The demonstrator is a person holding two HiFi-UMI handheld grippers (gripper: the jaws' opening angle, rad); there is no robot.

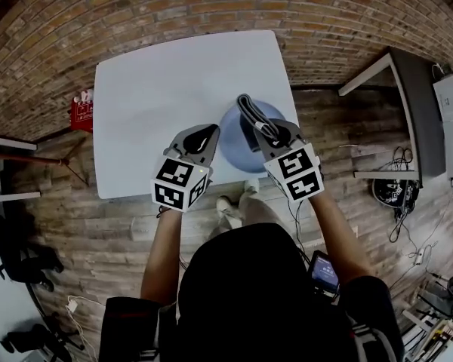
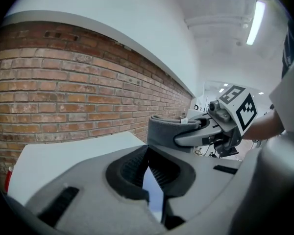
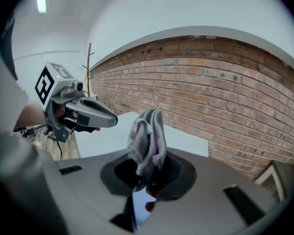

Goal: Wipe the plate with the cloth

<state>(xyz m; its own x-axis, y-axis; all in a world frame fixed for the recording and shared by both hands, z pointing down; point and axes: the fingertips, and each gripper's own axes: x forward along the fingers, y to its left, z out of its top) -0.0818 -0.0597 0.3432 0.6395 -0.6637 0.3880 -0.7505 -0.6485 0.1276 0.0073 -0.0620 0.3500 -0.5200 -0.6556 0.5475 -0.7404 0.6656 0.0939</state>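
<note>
Right gripper (image 1: 267, 130) fingers clamp cloth (image 1: 249, 110) over plate (image 1: 232, 149) near table (image 1: 151, 89) front edge; left gripper (image 1: 206, 133) fingers closed, empty

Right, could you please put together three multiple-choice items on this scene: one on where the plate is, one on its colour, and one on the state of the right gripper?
1. Where is the plate?
A. On the wooden floor
B. At the near right part of the white table
C. On the dark side table

2. What colour is the plate?
A. Red
B. Green
C. Blue

3. What state is the right gripper in?
A. Shut on the cloth
B. Open and empty
C. Shut on a cup

Answers:
1 B: the head view shows the plate by the table's near edge, towards its right.
2 C: its bare surface is pale blue.
3 A: in the right gripper view the jaws pinch the folded grey cloth, which sticks up from between them.
</note>
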